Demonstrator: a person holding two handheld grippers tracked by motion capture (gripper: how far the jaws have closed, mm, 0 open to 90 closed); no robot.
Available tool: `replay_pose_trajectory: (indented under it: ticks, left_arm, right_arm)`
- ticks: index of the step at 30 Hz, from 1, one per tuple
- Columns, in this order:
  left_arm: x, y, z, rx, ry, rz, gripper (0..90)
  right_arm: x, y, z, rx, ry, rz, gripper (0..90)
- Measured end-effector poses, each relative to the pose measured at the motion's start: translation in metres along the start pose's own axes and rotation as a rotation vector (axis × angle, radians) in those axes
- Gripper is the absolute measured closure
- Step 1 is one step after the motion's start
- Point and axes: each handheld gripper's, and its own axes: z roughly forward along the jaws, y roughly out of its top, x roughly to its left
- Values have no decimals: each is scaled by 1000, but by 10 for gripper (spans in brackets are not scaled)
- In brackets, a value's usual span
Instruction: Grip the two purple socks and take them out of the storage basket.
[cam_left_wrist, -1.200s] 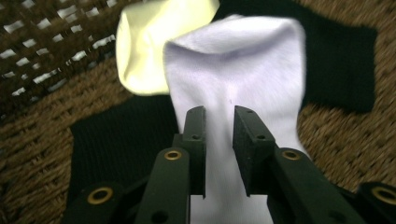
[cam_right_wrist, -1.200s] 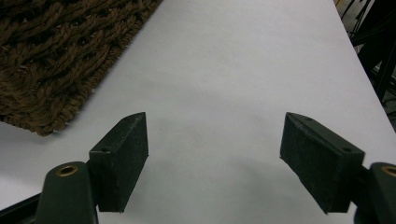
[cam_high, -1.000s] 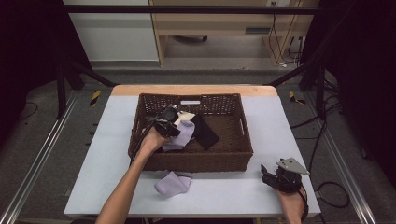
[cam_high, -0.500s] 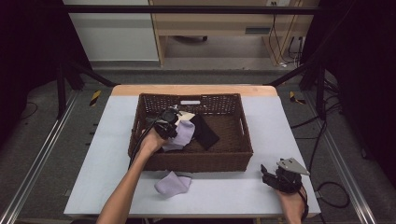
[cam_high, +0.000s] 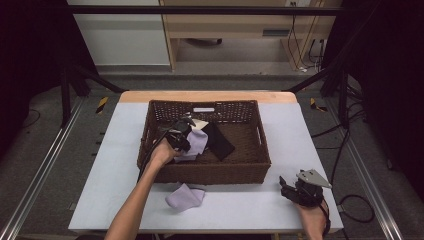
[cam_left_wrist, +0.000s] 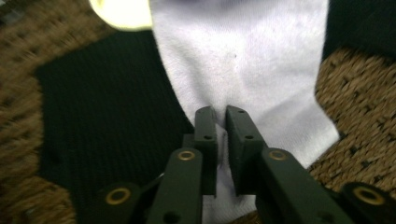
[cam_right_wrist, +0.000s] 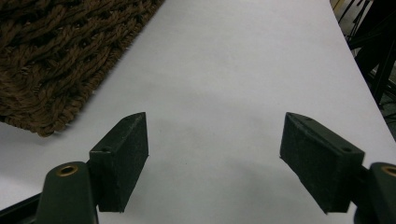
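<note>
Right gripper (cam_right_wrist: 215, 158) sits idle at the near right corner of the white table (cam_right_wrist: 243, 70), jaws spread wide with nothing between them, the basket's corner off to its left. Just ahead of the person's left forearm, a loose lilac sock (cam_high: 185, 196) lies on the table outside the basket's front wall. Over that wall and we're into the action: the left gripper (cam_left_wrist: 221, 122) is down inside the wicker basket (cam_high: 250, 172), its jaws having just pinched in on a pale lilac sock (cam_left_wrist: 243, 60) — a fold of the fabric is caught between the pads. Under that sock and to the gripper's left lies a black sock (cam_left_wrist: 107, 107), and beyond the tips there's something pale yellow (cam_left_wrist: 122, 11), blurred, perhaps another sock. To do this well: keep the pinch firm, lift straight up so the black one isn't dragged along, and clear the rim before swinging toward the mate on the table.
</note>
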Motion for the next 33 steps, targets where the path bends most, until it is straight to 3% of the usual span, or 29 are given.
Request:
replay_pose_trajectory:
  ticks: [2,7,10,17,26,30,33]
  left_arm:
    - [2,0,-9,-73,-11,-23,830]
    - [10,-4,-30,-185,-18,-41,835]
    - [15,-9,-47,-285,-23,-49,845]
    - [14,-18,-78,-457,-40,-23,850]
    - [-4,-31,-110,-633,-107,3,850]
    - [-16,-41,-130,-726,-118,25,850]
    - [-23,-49,-142,-769,-126,43,849]
  right_arm:
    - [0,0,0,1,0,1,237]
    - [0,0,1,6,-1,-1,236]
    - [0,0,1,5,-1,-1,237]
    - [0,0,1,6,-3,-2,237]
    - [0,0,1,9,-4,0,236]
    - [0,0,1,6,-5,-2,236]
    - [0,0,1,8,-4,2,235]
